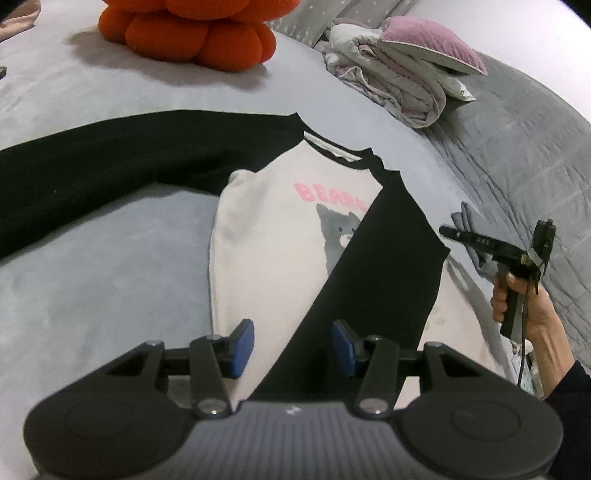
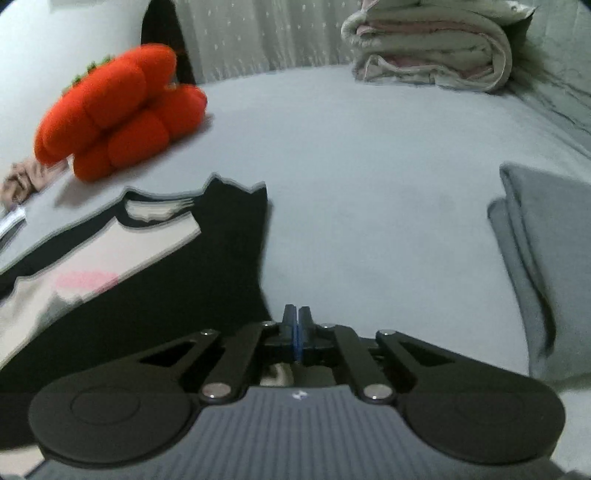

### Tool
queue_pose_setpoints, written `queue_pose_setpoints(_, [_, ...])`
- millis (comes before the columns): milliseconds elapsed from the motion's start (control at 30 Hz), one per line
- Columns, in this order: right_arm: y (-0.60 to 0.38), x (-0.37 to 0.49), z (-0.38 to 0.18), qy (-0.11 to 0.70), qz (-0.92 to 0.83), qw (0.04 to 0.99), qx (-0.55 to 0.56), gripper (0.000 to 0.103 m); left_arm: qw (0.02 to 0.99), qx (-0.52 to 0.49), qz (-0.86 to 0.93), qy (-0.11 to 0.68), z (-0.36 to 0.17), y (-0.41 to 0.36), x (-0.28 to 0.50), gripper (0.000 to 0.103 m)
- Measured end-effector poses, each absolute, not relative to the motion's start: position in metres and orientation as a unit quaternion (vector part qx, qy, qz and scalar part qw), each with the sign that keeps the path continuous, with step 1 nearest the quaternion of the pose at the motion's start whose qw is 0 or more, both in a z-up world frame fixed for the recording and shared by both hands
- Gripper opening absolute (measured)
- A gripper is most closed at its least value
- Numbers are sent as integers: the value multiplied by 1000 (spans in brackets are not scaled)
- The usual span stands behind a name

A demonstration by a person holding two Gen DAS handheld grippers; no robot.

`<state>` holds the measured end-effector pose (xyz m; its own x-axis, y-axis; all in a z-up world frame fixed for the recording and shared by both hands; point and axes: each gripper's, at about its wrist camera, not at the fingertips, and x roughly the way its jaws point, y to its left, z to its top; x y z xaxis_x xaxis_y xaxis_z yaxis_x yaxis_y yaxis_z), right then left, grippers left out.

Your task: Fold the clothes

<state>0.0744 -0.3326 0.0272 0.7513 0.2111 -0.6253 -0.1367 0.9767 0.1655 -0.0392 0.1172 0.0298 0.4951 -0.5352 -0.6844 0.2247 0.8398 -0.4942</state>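
The left gripper (image 1: 292, 345) hovers with its jaws apart and empty over the hem end of the shirt (image 1: 280, 236), which lies flat on the bed (image 1: 110, 280). One black sleeve (image 1: 373, 280) is already folded across the cream front, the other spread wide, likely next. Off its edge the right gripper (image 2: 296, 325) has its jaws together on nothing, while the orange plush (image 1: 192, 33) and folded bedding (image 1: 399, 85) sit well clear beyond.
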Motion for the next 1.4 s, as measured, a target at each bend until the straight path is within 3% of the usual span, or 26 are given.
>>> queue_pose_setpoints(33, [-331, 74, 32, 326, 103, 938, 57, 42, 848, -172, -223, 450, 29, 117, -38, 49])
queue_pose_setpoints(67, [-327, 76, 33, 322, 118, 938, 59, 49, 847, -172, -222, 452, 28, 117, -37, 49])
queue_pose_setpoints(167, [-309, 85, 20, 348, 146, 926, 33, 49, 845, -173, -222, 454, 27, 117, -35, 49])
queue_pose_setpoints(200, [-303, 86, 13, 360, 140, 922, 7, 40, 845, -171, -222, 454, 27, 116, -34, 49])
queue_pose_setpoints(233, [-302, 86, 9, 358, 136, 924, -3, 19, 845, -170, -223, 454, 27, 114, -34, 49])
queue_pose_setpoints(267, [-305, 87, 10, 355, 136, 925, 11, 6, 845, -168, -225, 455, 27, 113, -34, 49])
queue_pose_setpoints(433, [-315, 83, 32, 326, 126, 936, 49, 5, 844, -162, -228, 457, 26, 109, -33, 49])
queue_pose_setpoints(600, [-320, 91, 9, 354, 109, 927, 57, 5, 843, -155, -226, 462, 23, 108, -33, 49])
queue_pose_setpoints(800, [-348, 87, 8, 335, 110, 919, 179, 4, 839, -167, -228, 465, 20, 114, -31, 49])
queue_pose_setpoints(1200, [-350, 84, 7, 334, 63, 930, 139, 1, 837, -166, -229, 468, 19, 114, -30, 49])
queue_pose_setpoints(1267, [-342, 85, 19, 319, 59, 939, 112, 16, 837, -170, -228, 468, 20, 114, -30, 49])
queue_pose_setpoints(1300, [-339, 87, 23, 312, 66, 942, 102, 29, 837, -172, -228, 467, 21, 114, -30, 49])
queue_pose_setpoints(1333, [-335, 91, 25, 306, 81, 943, 98, 54, 838, -172, -230, 464, 22, 114, -30, 49])
queue_pose_setpoints(1400, [-324, 100, 25, 303, 112, 942, 87, 60, 840, -168, -230, 462, 23, 112, -30, 49])
